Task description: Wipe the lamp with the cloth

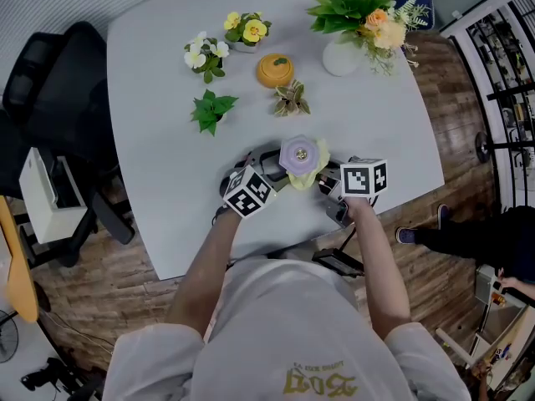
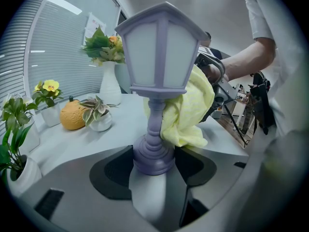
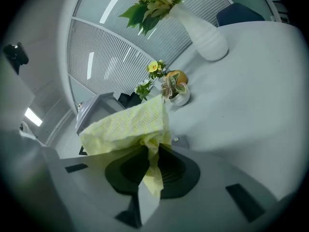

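Left gripper (image 2: 154,164) has its fingers clenched on the lamp (image 2: 161,57) base near the desk's (image 1: 159,140) front edge, while the right gripper (image 3: 147,170) fingers grasp the cloth (image 3: 128,124) against the lamp's side, so wiping seems underway, not finished.

One lamp (image 1: 300,154), one cloth (image 1: 308,180), four potted plants (image 1: 245,30) (image 1: 205,54) (image 1: 211,109) (image 1: 291,98), one vase (image 1: 341,57)

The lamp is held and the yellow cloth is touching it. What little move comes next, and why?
Probably rub the cloth up over the panes of the lamp. The left hand-held gripper clamps the lamp's base, and the right hand-held gripper pinches the cloth, which touches only the post and one lower corner.
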A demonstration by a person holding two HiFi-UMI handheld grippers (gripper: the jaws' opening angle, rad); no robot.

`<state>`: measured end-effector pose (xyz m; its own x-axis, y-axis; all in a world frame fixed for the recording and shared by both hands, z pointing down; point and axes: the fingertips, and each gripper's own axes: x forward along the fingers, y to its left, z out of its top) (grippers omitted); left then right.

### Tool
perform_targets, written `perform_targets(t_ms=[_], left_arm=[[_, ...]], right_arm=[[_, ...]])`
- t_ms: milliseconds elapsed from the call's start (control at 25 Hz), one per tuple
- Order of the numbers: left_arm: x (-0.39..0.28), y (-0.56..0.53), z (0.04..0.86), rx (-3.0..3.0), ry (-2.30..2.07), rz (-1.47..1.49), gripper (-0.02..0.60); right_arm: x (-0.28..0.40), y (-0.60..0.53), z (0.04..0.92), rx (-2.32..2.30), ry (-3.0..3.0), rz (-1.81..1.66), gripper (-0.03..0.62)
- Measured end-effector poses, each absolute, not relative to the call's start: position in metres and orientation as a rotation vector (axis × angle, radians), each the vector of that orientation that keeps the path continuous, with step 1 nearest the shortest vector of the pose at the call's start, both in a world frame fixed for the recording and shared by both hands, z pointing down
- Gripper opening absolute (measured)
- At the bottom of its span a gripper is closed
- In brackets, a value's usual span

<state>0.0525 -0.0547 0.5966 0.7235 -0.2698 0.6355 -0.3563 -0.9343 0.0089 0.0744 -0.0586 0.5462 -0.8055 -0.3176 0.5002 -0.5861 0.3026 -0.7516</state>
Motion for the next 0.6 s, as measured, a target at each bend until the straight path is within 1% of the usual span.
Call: perform_targets(t_ms=[320, 600], left_arm=[[0.053, -0.055, 0.597, 2.795, -0.51, 0.997, 0.272], [0.053, -0.055, 0.598, 2.793, -0.511, 0.999, 0.272]], right_arm=[[0.08, -0.064, 0.563, 0.862, -2.267, 1.506, 0.056], [0.081, -0.066, 0.559, 0.872, -2.286, 1.479, 0.055]])
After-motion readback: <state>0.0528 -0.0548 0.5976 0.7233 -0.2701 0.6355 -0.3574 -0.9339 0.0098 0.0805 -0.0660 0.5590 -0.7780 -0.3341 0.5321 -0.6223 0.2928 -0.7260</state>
